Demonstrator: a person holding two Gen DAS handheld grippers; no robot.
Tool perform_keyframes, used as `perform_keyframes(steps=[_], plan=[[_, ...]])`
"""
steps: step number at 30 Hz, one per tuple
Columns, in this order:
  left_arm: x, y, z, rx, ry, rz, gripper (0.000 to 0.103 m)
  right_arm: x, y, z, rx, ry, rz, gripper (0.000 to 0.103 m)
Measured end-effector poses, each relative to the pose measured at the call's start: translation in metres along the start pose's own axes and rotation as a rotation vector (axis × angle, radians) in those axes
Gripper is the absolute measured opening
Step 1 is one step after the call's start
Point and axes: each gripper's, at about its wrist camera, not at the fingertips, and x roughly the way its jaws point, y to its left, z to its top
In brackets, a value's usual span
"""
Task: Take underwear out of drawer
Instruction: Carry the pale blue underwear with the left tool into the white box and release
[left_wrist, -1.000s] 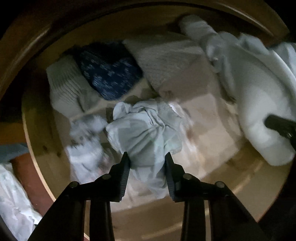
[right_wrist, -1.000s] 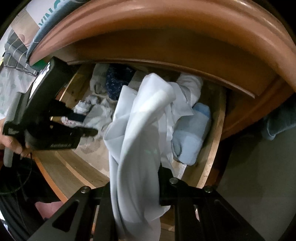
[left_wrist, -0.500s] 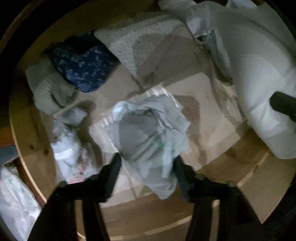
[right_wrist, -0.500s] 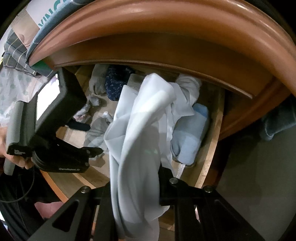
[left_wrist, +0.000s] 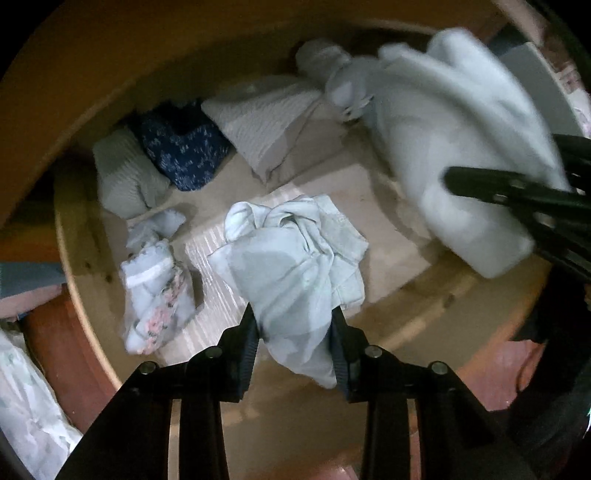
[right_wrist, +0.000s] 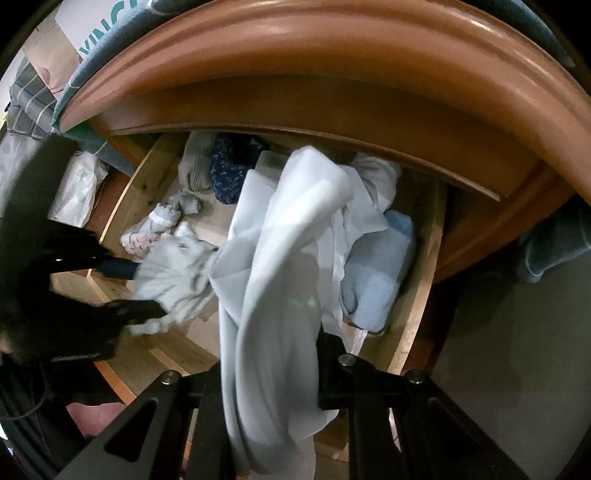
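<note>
My left gripper (left_wrist: 293, 332) is shut on a crumpled pale grey-green underwear (left_wrist: 291, 254) and holds it above the floor of the open wooden drawer (left_wrist: 85, 258). It also shows in the right wrist view (right_wrist: 173, 273), between the left gripper's fingers (right_wrist: 133, 310). My right gripper (right_wrist: 273, 376) is shut on a large white garment (right_wrist: 280, 266) that hangs over the drawer's front; it shows in the left wrist view (left_wrist: 454, 155) at upper right.
In the drawer lie a floral white piece (left_wrist: 155, 295), a dark blue patterned piece (left_wrist: 181, 151), grey folded items (left_wrist: 125, 173) and a light blue bundle (right_wrist: 380, 273). The brown dresser top (right_wrist: 332, 48) overhangs the drawer. A white bag (right_wrist: 77, 188) lies at left.
My left gripper has lifted the pale underwear and drawn it back toward the drawer's front. The right gripper still holds the white garment, little moved.
</note>
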Motion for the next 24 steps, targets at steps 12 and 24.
perform_keyframes(steps=[12, 24], plan=[[-0.105, -0.015, -0.026, -0.010, -0.239, -0.018, 0.032, -0.004, 0.003, -0.001, -0.005, -0.014, -0.014, 0.015], [-0.293, -0.006, -0.011, -0.057, -0.586, -0.021, 0.032, -0.003, 0.009, -0.001, -0.017, -0.013, -0.019, 0.015]])
